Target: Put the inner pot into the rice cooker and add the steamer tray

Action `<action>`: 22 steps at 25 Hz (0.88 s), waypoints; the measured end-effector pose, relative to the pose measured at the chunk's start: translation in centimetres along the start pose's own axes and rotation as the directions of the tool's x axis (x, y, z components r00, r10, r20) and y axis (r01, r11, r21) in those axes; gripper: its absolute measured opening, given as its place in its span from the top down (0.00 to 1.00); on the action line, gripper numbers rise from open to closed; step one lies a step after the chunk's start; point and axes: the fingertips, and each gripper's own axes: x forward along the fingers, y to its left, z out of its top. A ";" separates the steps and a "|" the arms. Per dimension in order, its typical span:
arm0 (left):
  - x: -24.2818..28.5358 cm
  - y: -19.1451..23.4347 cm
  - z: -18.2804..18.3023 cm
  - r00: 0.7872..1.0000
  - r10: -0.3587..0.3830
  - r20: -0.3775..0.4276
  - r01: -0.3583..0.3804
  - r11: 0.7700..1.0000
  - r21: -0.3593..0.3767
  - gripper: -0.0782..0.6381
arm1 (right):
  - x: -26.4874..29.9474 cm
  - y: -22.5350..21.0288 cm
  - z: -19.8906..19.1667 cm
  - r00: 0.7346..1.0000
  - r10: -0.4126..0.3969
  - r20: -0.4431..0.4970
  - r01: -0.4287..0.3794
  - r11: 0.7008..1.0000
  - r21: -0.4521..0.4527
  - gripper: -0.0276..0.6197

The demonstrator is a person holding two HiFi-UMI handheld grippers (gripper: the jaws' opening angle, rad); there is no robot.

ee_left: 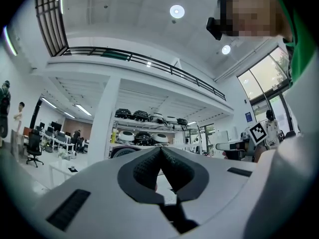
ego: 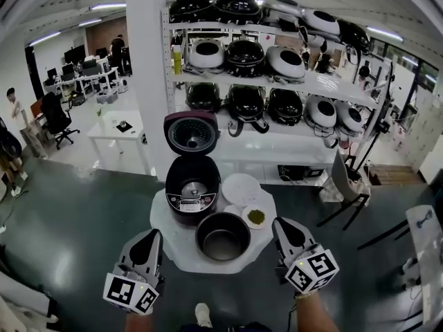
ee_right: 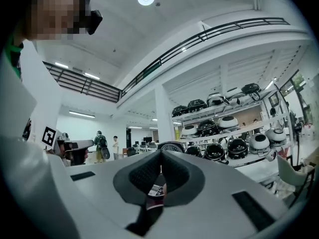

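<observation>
Fingers of the left gripper (ego: 154, 236) and right gripper (ego: 277, 223) touch, holding nothing. The round dark metal pot (ego: 223, 236) looks heavy and slippery; grab its near rim.

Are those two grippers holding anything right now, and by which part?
Nothing. The left gripper and right gripper both have their jaws closed together, empty; the inner pot sits apart from both.

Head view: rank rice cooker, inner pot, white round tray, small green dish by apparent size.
1. rice cooker
2. inner pot
3. white round tray
4. small green dish
The pot is nearer the camera, so pot over tray is unsure.
</observation>
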 end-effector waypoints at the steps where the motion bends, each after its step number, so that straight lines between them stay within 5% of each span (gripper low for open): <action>1: 0.7 0.8 -0.2 1.000 -0.012 -0.002 0.012 1.000 -0.001 0.86 | 1.2 0.2 0.0 1.000 0.009 -0.006 -0.009 1.000 0.002 0.94; 2: 1.4 1.5 -0.4 1.000 -0.024 -0.005 0.024 1.000 -0.004 0.86 | 2.3 0.5 -0.2 0.999 0.027 -0.022 -0.027 1.000 0.011 0.90; 4: 2.6 2.5 -0.6 0.999 -0.049 -0.006 0.049 0.999 -0.008 0.86 | 4.3 1.0 -1.2 0.995 0.067 -0.072 -0.064 0.997 0.042 0.60; 8: 4.5 3.3 -0.7 0.995 -0.097 -0.006 0.097 0.995 -0.015 0.86 | 6.3 -0.1 -3.8 0.984 0.044 -0.171 -0.031 0.996 0.079 0.43; 16: 8.2 5.8 -3.6 0.983 -0.185 -0.020 0.184 0.982 -0.039 0.87 | 10.4 -2.5 -11.5 0.936 -0.028 -0.350 0.062 0.994 0.086 0.44; 22: 9.9 7.3 -5.7 0.974 -0.223 -0.041 0.220 0.974 -0.063 0.87 | 11.9 -4.9 -18.4 0.874 -0.072 -0.481 0.144 0.983 0.116 0.46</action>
